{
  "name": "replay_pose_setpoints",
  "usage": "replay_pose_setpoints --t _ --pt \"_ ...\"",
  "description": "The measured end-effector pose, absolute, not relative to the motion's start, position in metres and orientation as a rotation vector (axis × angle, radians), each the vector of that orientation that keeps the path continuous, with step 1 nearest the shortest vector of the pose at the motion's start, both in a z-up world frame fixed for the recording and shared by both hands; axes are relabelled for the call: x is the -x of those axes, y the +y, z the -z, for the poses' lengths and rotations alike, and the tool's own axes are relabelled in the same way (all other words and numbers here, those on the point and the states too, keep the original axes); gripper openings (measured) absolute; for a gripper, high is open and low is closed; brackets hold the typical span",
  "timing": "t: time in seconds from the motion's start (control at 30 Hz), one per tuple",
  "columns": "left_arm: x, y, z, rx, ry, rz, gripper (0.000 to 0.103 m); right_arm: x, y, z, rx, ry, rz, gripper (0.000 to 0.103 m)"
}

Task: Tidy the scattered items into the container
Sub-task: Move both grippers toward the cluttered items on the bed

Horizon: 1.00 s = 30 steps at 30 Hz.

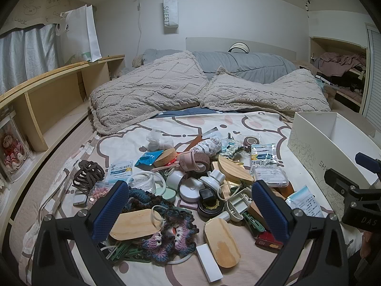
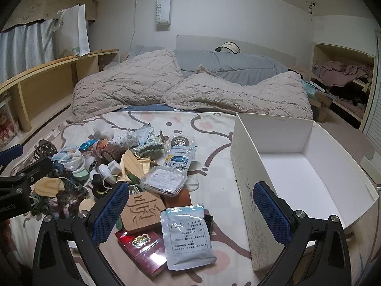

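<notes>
Though both sets of fingers (image 1: 269, 205) (image 2: 112, 205) wide apart, empty: scattered items (image 1: 190, 186) beneath, box (image 2: 309, 166) rightward

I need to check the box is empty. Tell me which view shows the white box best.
The right wrist view: the white box lies open with its bare floor visible. The left wrist view catches only its corner at the frame's right edge.
</notes>
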State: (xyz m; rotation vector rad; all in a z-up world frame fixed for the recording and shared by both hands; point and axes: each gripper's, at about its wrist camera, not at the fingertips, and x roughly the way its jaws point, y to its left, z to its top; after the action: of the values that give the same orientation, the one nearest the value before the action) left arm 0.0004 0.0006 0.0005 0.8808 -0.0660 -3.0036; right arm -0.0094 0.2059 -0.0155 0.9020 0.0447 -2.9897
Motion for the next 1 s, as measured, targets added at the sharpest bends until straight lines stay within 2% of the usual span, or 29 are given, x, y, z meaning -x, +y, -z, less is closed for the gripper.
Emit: replay_pose_setpoints --t 0.47,1.0 --pt "0.000 -0.005 0.004 -0.898 -0.059 2.988 0.103 0.012 0.204 0.017 -0.928 0.054 2.971 0.103" --pt "0.021 -0.050 0.029 -0.993 0.104 2.823 0.103 0.024 0.196 0.034 -1.046 0.092 2.914 0.103"
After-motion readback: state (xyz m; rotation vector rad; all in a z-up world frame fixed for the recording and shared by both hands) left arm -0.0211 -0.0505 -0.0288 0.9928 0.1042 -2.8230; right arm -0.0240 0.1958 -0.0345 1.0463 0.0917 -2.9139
